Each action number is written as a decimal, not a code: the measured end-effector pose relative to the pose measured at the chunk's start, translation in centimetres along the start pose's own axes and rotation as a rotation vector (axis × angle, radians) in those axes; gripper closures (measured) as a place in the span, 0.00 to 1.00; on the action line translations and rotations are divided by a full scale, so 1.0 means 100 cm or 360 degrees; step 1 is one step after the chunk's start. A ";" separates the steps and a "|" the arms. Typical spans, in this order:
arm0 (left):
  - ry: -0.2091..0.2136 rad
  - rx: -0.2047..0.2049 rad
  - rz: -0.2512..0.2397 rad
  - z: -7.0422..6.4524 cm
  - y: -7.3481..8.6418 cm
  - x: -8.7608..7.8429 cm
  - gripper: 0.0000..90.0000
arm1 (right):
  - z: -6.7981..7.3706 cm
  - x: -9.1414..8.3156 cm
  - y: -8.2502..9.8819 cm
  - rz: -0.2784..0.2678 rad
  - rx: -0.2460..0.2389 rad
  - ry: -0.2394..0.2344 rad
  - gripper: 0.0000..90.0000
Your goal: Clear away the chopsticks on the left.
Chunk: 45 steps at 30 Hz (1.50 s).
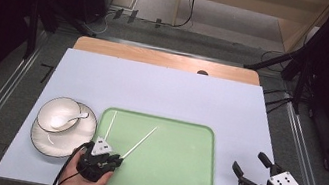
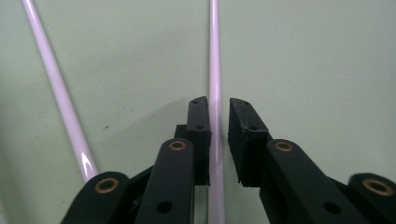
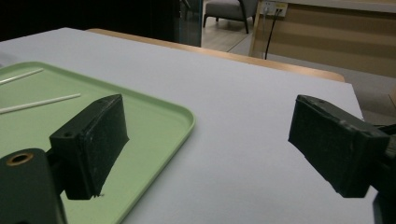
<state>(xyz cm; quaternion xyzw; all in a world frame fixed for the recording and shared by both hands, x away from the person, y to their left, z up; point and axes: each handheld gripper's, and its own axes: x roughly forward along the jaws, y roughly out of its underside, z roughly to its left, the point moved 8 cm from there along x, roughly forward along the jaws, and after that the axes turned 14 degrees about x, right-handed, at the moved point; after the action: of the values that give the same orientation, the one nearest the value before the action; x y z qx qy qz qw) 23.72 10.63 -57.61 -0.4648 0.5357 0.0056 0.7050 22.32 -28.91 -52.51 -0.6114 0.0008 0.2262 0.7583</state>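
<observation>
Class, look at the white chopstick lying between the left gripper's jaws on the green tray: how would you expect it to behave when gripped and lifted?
The chopstick looks glossy and round, so it may slip between the pads or roll on the smooth tray. It seems thin and straight, so probably stiff and light. The left gripper sits near one end, so the long free end may droop.

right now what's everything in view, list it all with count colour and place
chopsticks: two, white, lying on the tray's left half; one runs between the left gripper's jaws with a gap on one side
tray: one, pale green, front centre of the mat
bowl: one, white, on the plate
spoon: one, white, resting in the bowl
plate: one, white with dark rim, left of the tray
mat: one, white, covering the table
table: one, wooden, far edge visible
left gripper: one, black, low over the tray, jaws slightly apart
right gripper: one, black, right of the tray, jaws wide
hands: two, at the near edge
</observation>
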 end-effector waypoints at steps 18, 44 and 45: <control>-0.0065 0.0119 -0.0013 0.002 -0.065 0.060 1.00 | -0.002 0.002 0.001 0.0005 0.0013 -0.0004 0.13; -0.0463 -0.0197 0.0008 0.076 -0.045 0.038 1.00 | -0.004 0.002 0.002 0.0013 0.0023 -0.0010 0.13; -0.0443 -0.0204 -0.0003 0.076 -0.045 0.038 1.00 | -0.004 0.002 0.002 0.0013 0.0021 -0.0009 0.13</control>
<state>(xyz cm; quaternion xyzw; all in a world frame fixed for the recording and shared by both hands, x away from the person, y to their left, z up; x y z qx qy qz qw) 33.27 11.25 -57.65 -0.5040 0.4307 0.1035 0.7414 22.57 -29.14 -52.84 -0.6057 0.0025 0.2309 0.7615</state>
